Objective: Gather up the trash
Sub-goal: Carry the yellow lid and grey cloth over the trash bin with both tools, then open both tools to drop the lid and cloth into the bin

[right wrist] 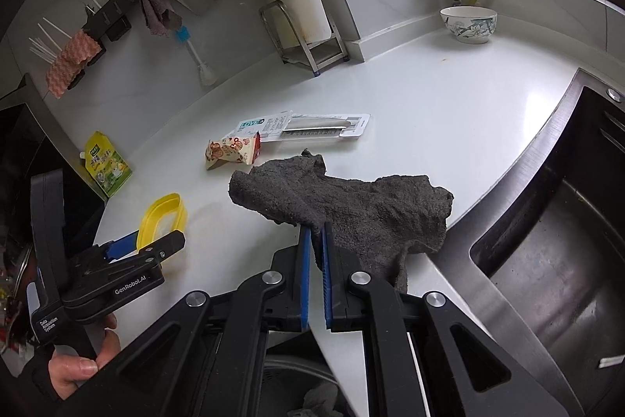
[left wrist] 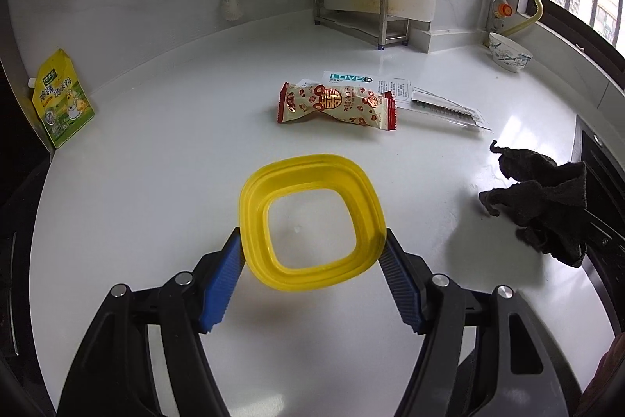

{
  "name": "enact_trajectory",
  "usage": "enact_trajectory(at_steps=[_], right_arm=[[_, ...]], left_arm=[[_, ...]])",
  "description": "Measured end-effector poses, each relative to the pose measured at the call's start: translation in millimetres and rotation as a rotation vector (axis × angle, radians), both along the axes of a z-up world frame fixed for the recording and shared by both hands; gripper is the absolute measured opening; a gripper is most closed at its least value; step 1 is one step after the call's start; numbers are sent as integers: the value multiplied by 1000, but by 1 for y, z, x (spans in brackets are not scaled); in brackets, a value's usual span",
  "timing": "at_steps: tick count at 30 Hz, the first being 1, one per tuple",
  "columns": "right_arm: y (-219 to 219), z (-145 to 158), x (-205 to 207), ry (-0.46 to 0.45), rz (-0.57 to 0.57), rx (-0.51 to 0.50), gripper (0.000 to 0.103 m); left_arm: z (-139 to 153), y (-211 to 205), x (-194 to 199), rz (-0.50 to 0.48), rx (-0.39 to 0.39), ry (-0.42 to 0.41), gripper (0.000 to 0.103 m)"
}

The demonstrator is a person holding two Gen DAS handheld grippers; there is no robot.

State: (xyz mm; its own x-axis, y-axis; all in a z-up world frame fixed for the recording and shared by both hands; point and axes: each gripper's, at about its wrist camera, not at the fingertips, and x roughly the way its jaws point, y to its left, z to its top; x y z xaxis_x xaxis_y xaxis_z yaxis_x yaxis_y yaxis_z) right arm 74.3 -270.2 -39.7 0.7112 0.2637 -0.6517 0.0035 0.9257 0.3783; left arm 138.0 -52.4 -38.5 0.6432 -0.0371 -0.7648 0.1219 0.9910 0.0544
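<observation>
my left claw (left wrist: 312, 253) clamps a yellow square container (left wrist: 311, 221), clear-bottomed; my right claw (right wrist: 316, 241) pinches a crumpled grey rag (right wrist: 351, 206).

Item count on the white counter (left wrist: 175, 143): one yellow lid (left wrist: 312, 221), one red-and-cream snack wrapper (left wrist: 338, 104), one blister card package (left wrist: 410, 96) at 1 o'clock of the wrapper, one green seasoning pouch (left wrist: 62, 100), one dark grey cloth (right wrist: 351, 206), one patterned bowl (right wrist: 468, 24), one steel rack (left wrist: 351, 6); two grippers
</observation>
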Motion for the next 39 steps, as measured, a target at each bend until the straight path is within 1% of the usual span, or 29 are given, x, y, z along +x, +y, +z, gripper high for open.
enact_trajectory(at_steps=[9, 16, 22, 27, 35, 39], right_arm=[[26, 12, -67, -9, -13, -9, 5], [40, 15, -116, -11, -26, -19, 5], [47, 4, -154, -1, -39, -5, 5], [47, -11, -174, 13, -50, 13, 5], [52, -31, -192, 58, -44, 26, 5], [51, -45, -194, 91, -48, 44, 5]], left_arm=[[21, 0, -67, -66, -5, -60, 67], [25, 1, -112, -120, -9, -81, 67], [14, 3, -143, -158, -25, -55, 67], [0, 2, -162, -181, -25, -29, 67], [-23, -4, -183, -230, -12, 21, 67], [-29, -5, -184, -241, -16, 33, 67]])
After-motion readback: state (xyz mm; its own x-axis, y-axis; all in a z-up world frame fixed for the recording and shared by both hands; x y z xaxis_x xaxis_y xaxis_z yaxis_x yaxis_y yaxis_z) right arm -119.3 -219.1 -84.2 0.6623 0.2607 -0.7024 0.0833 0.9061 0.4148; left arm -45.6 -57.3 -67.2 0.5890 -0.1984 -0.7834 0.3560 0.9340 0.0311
